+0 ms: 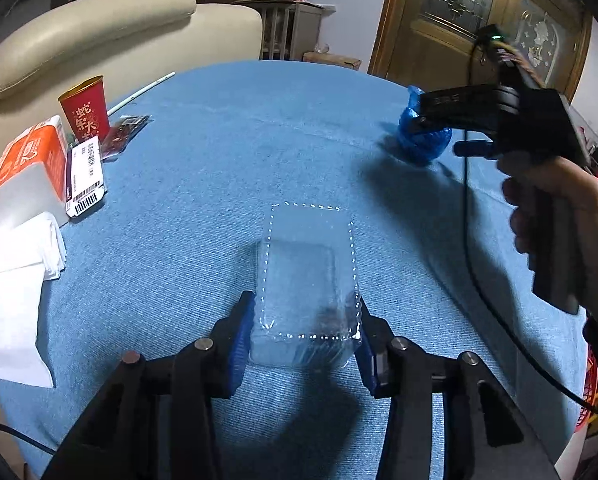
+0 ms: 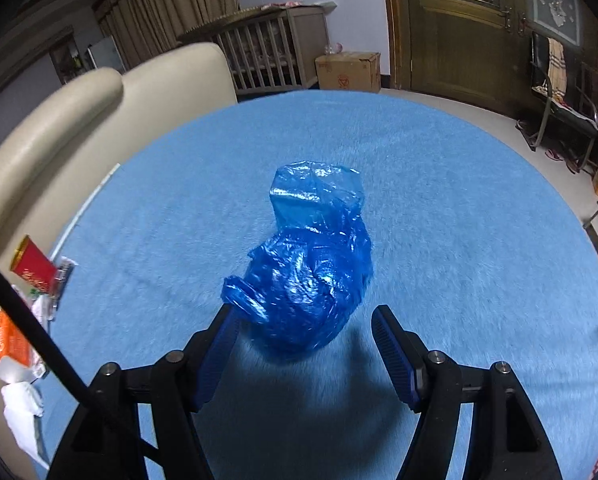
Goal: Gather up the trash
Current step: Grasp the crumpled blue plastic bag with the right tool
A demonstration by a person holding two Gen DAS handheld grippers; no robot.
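Left wrist view: the left gripper (image 1: 305, 338) has its blue pads pressed against both sides of a clear plastic clamshell tray (image 1: 305, 280) that sits low in the middle of the frame on the blue tablecloth (image 1: 219, 160). I would call that one piece of trash grasped but not lifted. At the upper right, the right gripper (image 1: 439, 136) reaches over a crumpled blue plastic bag (image 1: 421, 136).

In the right wrist view the same blue plastic bag (image 2: 307, 264) fills the centre, with the right gripper (image 2: 305, 344) spread around its near end; the pads are not squeezing it, though the left one looks close to touching.

So the collecting looks barely begun. At the left edge wait a red paper cup (image 1: 86, 108), a tissue pack (image 1: 23, 168), a labelled white packet (image 1: 85, 178), loose white tissues (image 1: 15, 276) and a dark wrapper (image 1: 125, 132).

No bin shows clearly. The tray's contents are hard to make out, apart from a dark smudge. Whether the bag is itself trash or the collecting sack, I cannot say.
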